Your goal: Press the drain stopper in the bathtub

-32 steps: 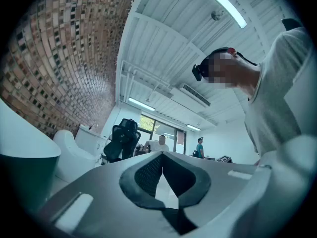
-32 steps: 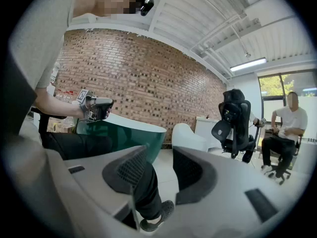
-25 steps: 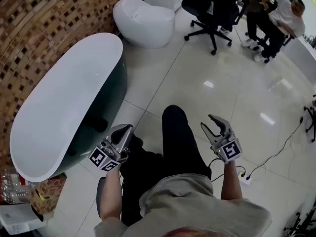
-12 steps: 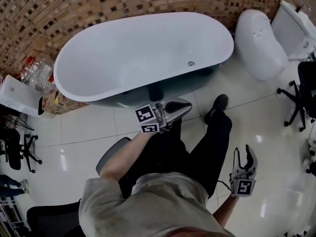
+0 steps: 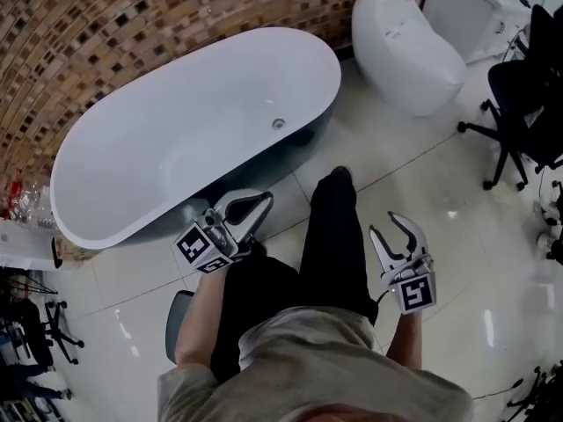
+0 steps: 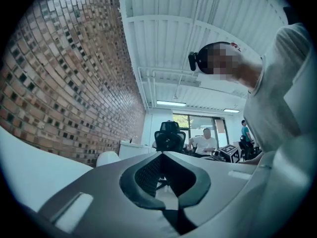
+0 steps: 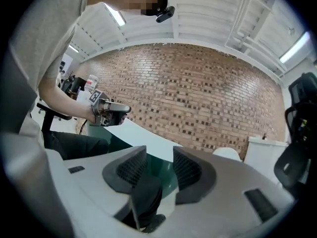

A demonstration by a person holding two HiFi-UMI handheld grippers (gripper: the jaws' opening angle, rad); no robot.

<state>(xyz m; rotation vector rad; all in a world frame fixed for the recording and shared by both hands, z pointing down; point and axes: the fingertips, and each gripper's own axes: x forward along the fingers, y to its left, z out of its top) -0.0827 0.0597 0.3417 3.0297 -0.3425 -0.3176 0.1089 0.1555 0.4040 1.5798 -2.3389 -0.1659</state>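
Note:
The white oval bathtub (image 5: 176, 139) lies along the brick wall, with its small round drain stopper (image 5: 279, 123) on the floor of the tub near the right end. My left gripper (image 5: 262, 203) hangs outside the tub's near side, over the floor, its jaws shut with nothing in them; its own view (image 6: 162, 155) shows the tips touching. My right gripper (image 5: 399, 221) is open and empty, to the right of the person's dark-trousered leg (image 5: 330, 236). The right gripper view (image 7: 159, 156) looks across at the tub (image 7: 143, 135) and the left gripper (image 7: 111, 112).
A white toilet (image 5: 405, 47) stands right of the tub, and a black office chair (image 5: 528, 86) at the far right. Bottles and a box (image 5: 22, 214) sit past the tub's left end. The brick wall (image 5: 106, 33) runs behind it. People sit at desks (image 6: 203, 144) in the distance.
The head view has swung, so the tub now sits more to the left and tilted. The right gripper has come up and forward beside the leg. The left gripper stays near the tub's side.

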